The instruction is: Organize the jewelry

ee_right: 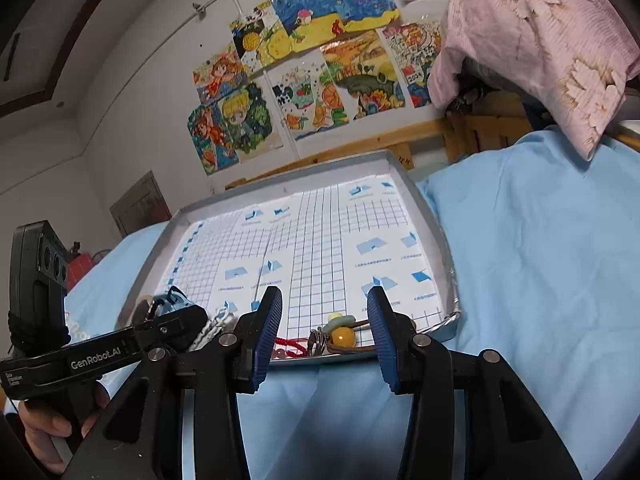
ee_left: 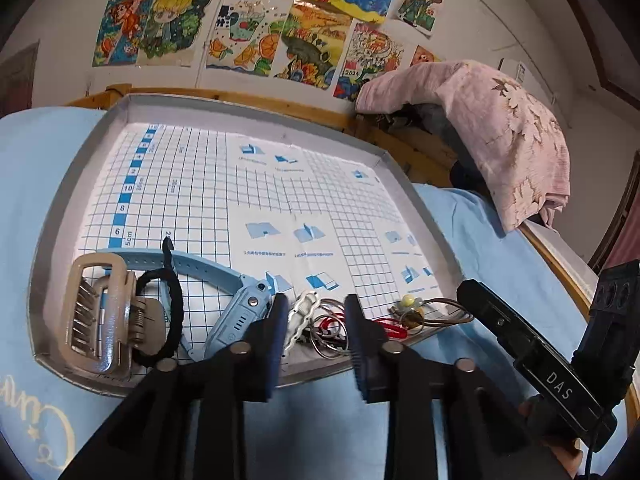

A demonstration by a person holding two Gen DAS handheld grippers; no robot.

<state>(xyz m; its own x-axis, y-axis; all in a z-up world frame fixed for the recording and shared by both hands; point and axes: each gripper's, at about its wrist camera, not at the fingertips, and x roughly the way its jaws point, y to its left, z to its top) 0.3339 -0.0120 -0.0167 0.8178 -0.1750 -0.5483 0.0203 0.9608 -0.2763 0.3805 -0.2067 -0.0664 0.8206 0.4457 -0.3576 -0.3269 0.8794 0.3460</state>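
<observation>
Where the left wrist view looks down, the left gripper (ee_left: pixel 316 320) stands spread and empty, its fingers hiding part of a tangle of metal rings (ee_left: pixel 326 330) at the tray's (ee_left: pixel 48 248) lower edge; one hair claw (ee_left: pixel 100 316), one black hair tie (ee_left: pixel 168 316), one blue watch (ee_left: pixel 240 304) lie lower left

From the right wrist view, the right gripper (ee_right: pixel 324 324) gapes, holding nothing, above one yellow-bead hair tie (ee_right: pixel 344 334) at lower centre; items at lower left are masked

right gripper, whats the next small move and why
Probably ease the right gripper forward and down over the yellow bead hair tie. Its jaws stand open and empty, with the bead just beyond them near the tray's front edge. The left gripper is also open, over the rings.
</observation>
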